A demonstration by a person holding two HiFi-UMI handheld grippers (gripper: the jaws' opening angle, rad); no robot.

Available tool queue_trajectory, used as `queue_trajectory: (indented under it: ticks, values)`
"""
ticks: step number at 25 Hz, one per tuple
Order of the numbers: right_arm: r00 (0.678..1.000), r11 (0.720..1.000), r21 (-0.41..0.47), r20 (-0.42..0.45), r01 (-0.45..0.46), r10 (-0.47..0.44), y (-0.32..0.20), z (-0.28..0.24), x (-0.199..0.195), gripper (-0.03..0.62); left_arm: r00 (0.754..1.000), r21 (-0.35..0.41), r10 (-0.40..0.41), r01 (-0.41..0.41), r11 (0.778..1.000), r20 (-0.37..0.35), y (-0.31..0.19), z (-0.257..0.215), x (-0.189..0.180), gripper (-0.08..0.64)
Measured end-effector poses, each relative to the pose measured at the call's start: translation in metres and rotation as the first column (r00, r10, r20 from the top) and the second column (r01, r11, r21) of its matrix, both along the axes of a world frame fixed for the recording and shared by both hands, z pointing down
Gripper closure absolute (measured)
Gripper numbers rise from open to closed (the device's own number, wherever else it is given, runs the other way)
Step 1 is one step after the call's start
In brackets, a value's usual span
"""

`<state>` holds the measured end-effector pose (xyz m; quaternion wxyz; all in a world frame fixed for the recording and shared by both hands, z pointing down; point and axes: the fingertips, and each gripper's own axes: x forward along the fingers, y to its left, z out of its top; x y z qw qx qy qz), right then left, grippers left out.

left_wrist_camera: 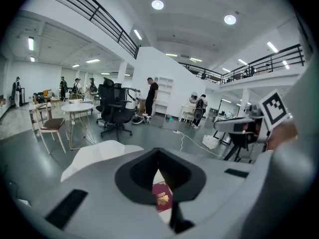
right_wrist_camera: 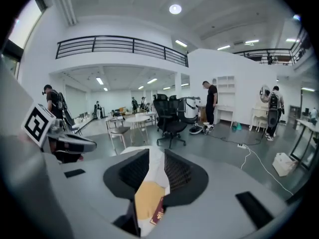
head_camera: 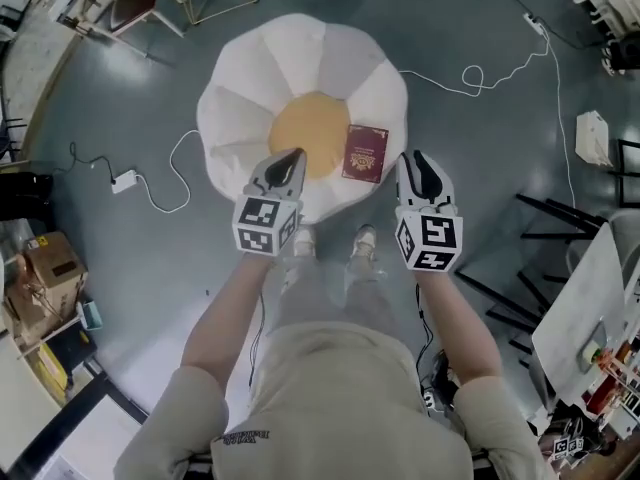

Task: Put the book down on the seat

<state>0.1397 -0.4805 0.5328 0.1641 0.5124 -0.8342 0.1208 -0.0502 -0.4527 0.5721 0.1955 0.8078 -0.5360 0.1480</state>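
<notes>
A dark red book (head_camera: 365, 153) lies flat on the round white seat (head_camera: 240, 98), at the right edge of its yellow centre (head_camera: 305, 128). No gripper touches it. My left gripper (head_camera: 291, 157) hangs over the seat's front edge, left of the book, its jaws drawn together with nothing in them. My right gripper (head_camera: 418, 158) hovers just right of the book, jaws a narrow way apart and empty. The left gripper view shows the book (left_wrist_camera: 162, 197) below the left gripper (left_wrist_camera: 158, 156). In the right gripper view, the book (right_wrist_camera: 157, 215) lies below the right gripper (right_wrist_camera: 157, 156).
The person's shoes (head_camera: 305, 240) stand at the seat's front edge. A white cable with a power strip (head_camera: 125, 180) lies on the floor to the left. Another cable (head_camera: 480, 78) runs at the right. Black frames (head_camera: 560, 218) stand at the right, cardboard boxes (head_camera: 45, 268) at the left.
</notes>
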Motion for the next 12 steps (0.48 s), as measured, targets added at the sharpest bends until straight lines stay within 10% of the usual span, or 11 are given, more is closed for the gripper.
queue_trajectory:
  ticks: [12]
  values:
    - [0.976, 0.970, 0.242, 0.212, -0.005, -0.048, 0.030, -0.211, -0.004, 0.502, 1.000, 0.280, 0.003, 0.002, 0.960, -0.016, 0.004, -0.184, -0.020, 0.551]
